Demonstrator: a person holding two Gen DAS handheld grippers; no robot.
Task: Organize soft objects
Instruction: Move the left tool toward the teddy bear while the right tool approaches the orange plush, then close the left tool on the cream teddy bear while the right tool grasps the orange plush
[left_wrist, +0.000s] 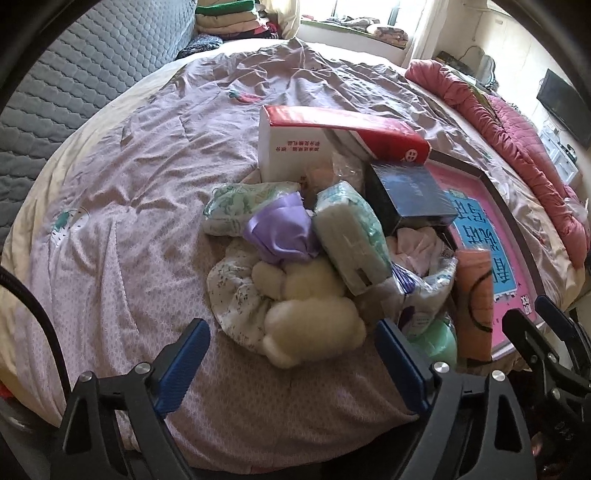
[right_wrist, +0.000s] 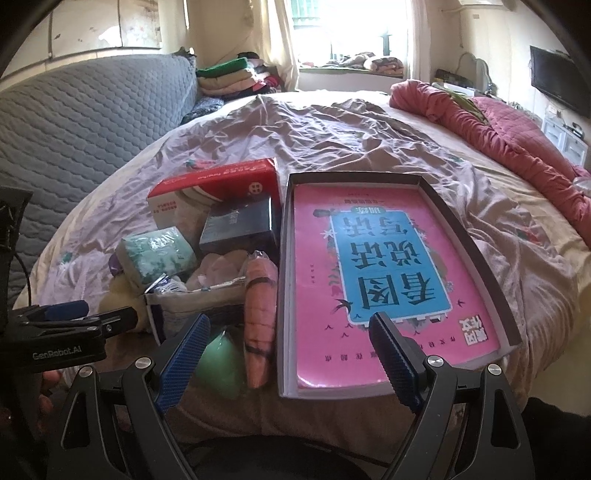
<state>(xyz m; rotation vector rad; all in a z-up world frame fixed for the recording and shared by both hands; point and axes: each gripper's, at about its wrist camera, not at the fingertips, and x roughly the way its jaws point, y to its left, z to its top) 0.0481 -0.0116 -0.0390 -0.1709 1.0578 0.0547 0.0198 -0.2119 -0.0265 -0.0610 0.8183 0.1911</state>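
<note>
A pile of soft things lies on the bed: a cream plush toy (left_wrist: 310, 314), a floral cloth (left_wrist: 236, 299), a purple cloth (left_wrist: 282, 229), two green tissue packs (left_wrist: 351, 236), a pink garment (left_wrist: 417, 243) and an orange knitted carrot (left_wrist: 474, 306) (right_wrist: 260, 314). My left gripper (left_wrist: 291, 365) is open and empty, just before the plush toy. My right gripper (right_wrist: 290, 354) is open and empty, over the near edge of the tray holding a pink book (right_wrist: 376, 273). The left gripper also shows at the left of the right wrist view (right_wrist: 74, 314).
A red and white carton (left_wrist: 295, 147) and a dark box (left_wrist: 410, 195) stand behind the pile. A green round object (right_wrist: 221, 354) lies by the carrot. A grey tray rim (right_wrist: 476, 251) frames the book. A red quilt (left_wrist: 517, 147) lies at the right, a grey headboard (left_wrist: 74, 81) at the left.
</note>
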